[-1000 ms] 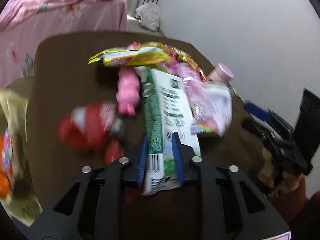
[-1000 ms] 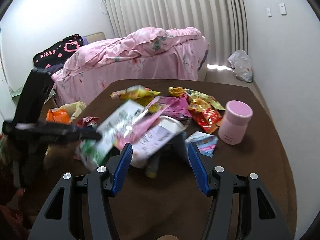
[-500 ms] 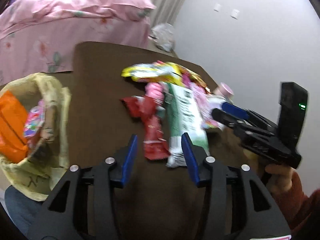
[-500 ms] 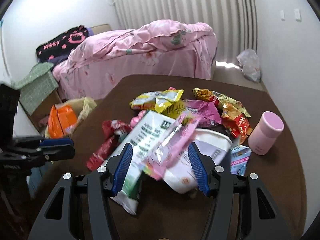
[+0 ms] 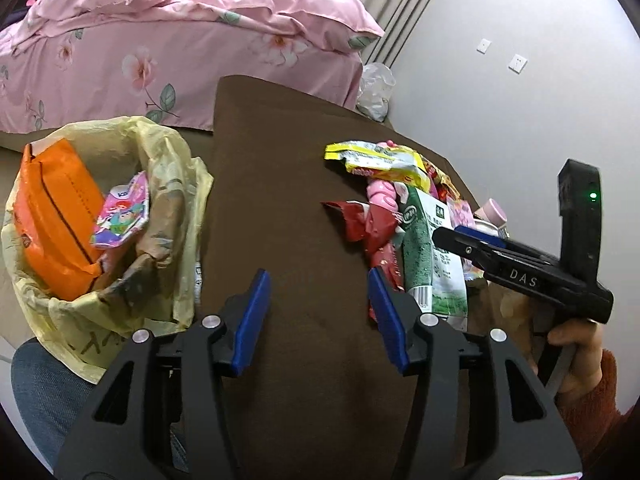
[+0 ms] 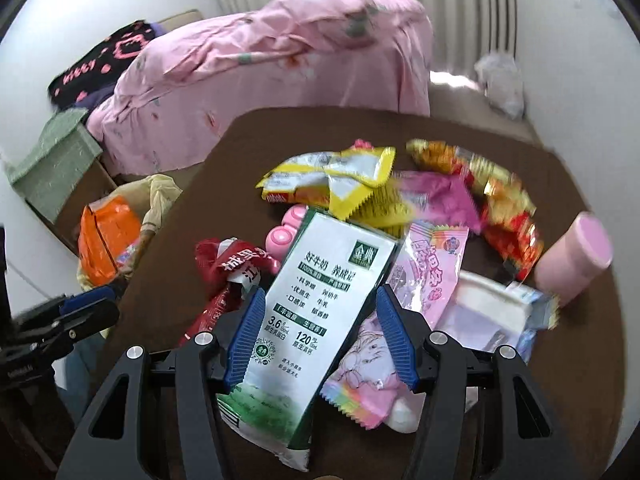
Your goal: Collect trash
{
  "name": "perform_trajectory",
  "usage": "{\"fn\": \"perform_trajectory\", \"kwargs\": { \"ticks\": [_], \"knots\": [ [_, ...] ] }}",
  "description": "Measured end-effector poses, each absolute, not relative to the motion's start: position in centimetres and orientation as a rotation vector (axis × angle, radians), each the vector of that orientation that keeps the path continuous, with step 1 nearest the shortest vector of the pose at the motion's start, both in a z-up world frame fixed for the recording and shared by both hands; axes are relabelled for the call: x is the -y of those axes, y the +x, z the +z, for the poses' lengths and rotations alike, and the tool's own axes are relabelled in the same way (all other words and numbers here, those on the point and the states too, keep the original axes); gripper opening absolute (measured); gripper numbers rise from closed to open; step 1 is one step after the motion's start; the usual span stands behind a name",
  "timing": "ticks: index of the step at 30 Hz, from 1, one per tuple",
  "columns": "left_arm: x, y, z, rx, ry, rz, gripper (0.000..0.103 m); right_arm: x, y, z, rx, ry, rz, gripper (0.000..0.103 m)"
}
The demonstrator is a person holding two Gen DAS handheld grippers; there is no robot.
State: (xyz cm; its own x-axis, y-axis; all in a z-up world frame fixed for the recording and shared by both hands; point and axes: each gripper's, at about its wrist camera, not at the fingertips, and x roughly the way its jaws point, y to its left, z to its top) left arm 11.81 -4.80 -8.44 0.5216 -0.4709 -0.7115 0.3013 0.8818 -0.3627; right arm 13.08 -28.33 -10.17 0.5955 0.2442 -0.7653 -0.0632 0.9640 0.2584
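Left tool point(image 5: 318, 316) stands about half open with nothing between its blue pads, only bare brown counter point(image 5: 280, 184) under it. Its jaws have just been opening, and the milk pouch point(image 6: 320, 304) it held a second ago now lies on the counter.

Right tool point(image 6: 320, 334) is wide open and hangs over that pouch. The white-and-green pouch fills the gap between its pads, but I see no pad pressing on it, so not gripped yet.

The rest of the trash is piled mid-counter:
- red wrapper point(image 6: 228, 276), touching the pouch's left edge
- pink candy wrapper point(image 6: 412, 292), overlapping its right edge
- yellow snack bag point(image 6: 332, 180), just behind it
- red-gold wrappers point(image 6: 500, 200), toward the far right
- pink cup point(image 6: 576, 260), at the right edge, apart from the pile

The yellow bin bag point(image 5: 168, 168) sits off the counter's left edge, mouth open. It already holds an orange packet point(image 5: 56, 216) and a small colourful wrapper point(image 5: 122, 212).

Looks like the step is the right tool picking the milk pouch. To do it well:
- Close across the pouch's narrow width, near its lower half, where it lies flat.
- Keep the right pad clear of the pink wrapper's edge, or both will lift together.
- The pouch is a limp film and will probably fold, so pinch firmly and lift straight before swinging left.
- Carry it across to the bag mouth and release above the orange packet, not over the rim.
- Keep the left tool out of that path.
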Motion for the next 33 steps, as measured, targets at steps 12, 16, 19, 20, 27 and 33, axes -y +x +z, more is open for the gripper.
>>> {"fn": "perform_trajectory", "kwargs": {
  "ticks": [12,16,19,20,27,33],
  "knots": [
    [3.7,11.6,-9.1,-0.914,-0.209,-0.442,0.049,27.1,17.5,-9.0,-0.952,0.269,0.246,0.057],
    [3.5,11.8,-9.4,-0.918,-0.233,-0.435,0.049,26.0,18.8,-9.3,-0.980,0.211,0.207,0.057],
    [3.7,11.6,-9.4,-0.918,-0.229,-0.443,0.049,25.3,19.8,-10.6,-1.013,0.152,0.191,0.057],
    [3.7,11.4,-9.3,-0.915,-0.225,-0.446,0.049,25.1,19.8,-10.7,-1.002,0.120,0.185,0.057],
    [3.9,12.1,-9.1,-0.897,-0.239,-0.482,0.050,27.1,15.1,-6.7,-0.806,0.135,0.244,0.052],
    [6.6,13.6,-8.6,-0.887,-0.176,-0.523,0.050,29.1,9.9,-4.8,-0.700,0.135,0.283,0.050]
  ]
}}
